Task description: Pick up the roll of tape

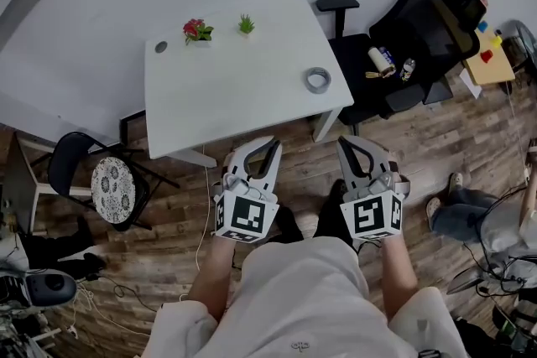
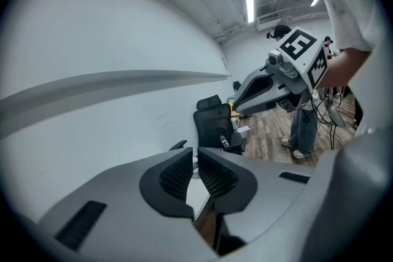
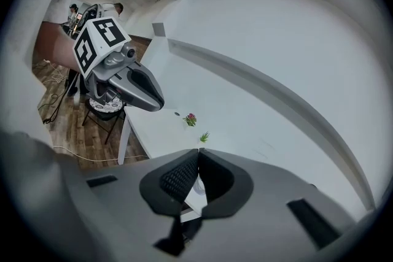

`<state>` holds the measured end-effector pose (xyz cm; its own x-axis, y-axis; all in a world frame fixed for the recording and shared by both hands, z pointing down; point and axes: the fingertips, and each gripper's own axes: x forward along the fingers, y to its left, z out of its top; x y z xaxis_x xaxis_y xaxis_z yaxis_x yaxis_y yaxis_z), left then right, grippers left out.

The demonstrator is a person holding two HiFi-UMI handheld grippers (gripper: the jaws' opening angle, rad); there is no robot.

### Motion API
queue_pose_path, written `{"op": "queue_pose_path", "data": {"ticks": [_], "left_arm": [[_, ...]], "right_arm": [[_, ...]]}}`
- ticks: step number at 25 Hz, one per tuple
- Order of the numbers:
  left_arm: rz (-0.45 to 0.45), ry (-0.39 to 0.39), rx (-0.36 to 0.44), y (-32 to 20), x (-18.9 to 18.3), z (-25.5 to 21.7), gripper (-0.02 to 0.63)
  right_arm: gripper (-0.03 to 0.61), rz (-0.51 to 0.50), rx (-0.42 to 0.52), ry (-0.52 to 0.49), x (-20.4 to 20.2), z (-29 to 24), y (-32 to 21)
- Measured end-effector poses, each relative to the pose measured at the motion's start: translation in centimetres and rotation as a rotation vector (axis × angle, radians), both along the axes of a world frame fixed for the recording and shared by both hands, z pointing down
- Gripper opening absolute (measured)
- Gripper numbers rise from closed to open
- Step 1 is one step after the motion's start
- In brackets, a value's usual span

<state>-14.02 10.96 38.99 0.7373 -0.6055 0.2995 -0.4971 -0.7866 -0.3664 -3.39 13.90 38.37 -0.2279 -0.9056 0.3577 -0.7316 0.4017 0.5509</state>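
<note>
1. Standing short of the white table, you have not started the pick: nothing is lifted and nothing is touched.
2. The roll of tape lies flat on the tabletop, near its 3 o'clock edge in the head view. It is well apart from the two small potted plants at about 11 to 12 o'clock.
3. Your left gripper has its jaws pressed together with nothing between them. From its tips the tape is at about 1 o'clock, beyond the table's near edge.
4. Your right gripper is likewise closed and empty. The tape is at about 11 o'clock from its tips, and this gripper looks the nearer of the two.
5. The whole task is left, as I judge it. You need to bring one gripper over the table, spread its jaws, set them across the roll's wall, close and lift. The claw must open first, because as it stands it cannot take the ring.
</note>
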Motion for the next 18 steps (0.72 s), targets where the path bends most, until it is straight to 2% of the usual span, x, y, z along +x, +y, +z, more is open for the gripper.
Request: {"op": "queue_pose_path", "data": {"ticks": [5, 7, 12, 18], "left_arm": [[0.003, -0.013, -0.026, -0.5, 0.6, 0.9, 0.034], [0.004, -0.026, -0.037, -0.9, 1.3, 1.2, 0.103], [0.011, -0.048, -0.039, -1.9, 3.4, 1.4, 0.118], [0.01, -0.059, -0.027, -4.1, 7.1, 0.7, 0.129]], "right_arm": [[0.032, -0.018, -0.022, -0.014, 0.4, 0.7, -0.6], [0.057, -0.026, -0.032, -0.014, 0.9, 1.0, -0.9], [0.098, -0.033, -0.046, -0.029, 2.9, 1.4, -2.2], [0.117, -0.051, -0.038, -0.038, 6.2, 0.8, -4.8]]}}
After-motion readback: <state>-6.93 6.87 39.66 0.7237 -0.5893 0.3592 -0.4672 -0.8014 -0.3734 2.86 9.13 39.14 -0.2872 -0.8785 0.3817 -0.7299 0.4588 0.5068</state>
